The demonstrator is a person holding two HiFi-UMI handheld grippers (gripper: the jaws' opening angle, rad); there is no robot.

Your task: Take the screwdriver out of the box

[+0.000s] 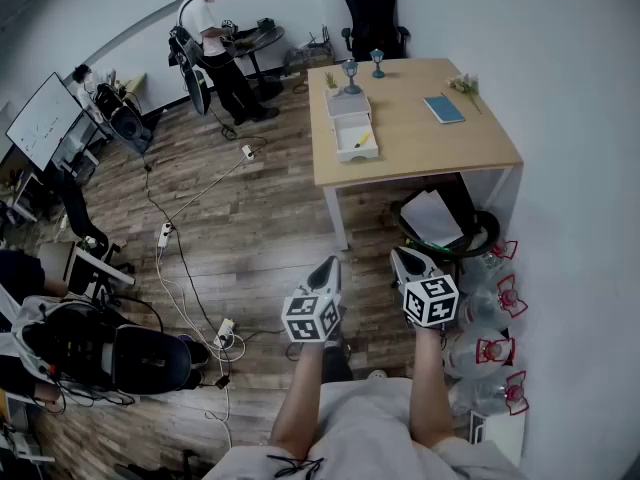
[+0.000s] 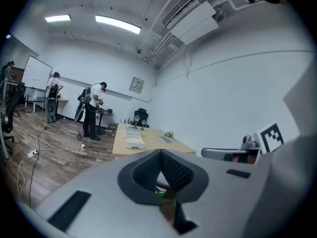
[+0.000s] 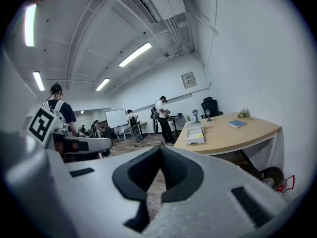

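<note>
A white open box point(image 1: 352, 133) stands on the wooden table point(image 1: 420, 143) across the room, with a yellow-handled screwdriver point(image 1: 363, 141) lying inside it. I hold both grippers side by side in front of my body, well short of the table. My left gripper point(image 1: 329, 267) is shut and empty, and so is my right gripper point(image 1: 403, 257). The left gripper view shows its closed tips point(image 2: 161, 151) with the box point(image 2: 133, 139) far beyond them. In the right gripper view the tips point(image 3: 160, 147) meet too, and the box point(image 3: 194, 134) sits on the table's near end.
A blue book point(image 1: 443, 108), two small lamps point(image 1: 351, 73) and a plant sprig are also on the table. A black office chair point(image 1: 374, 18) stands behind it. A person point(image 1: 215, 48) works at a far desk. Cables and power strips point(image 1: 165, 233) cross the floor. Water bottles point(image 1: 495, 308) line the right wall.
</note>
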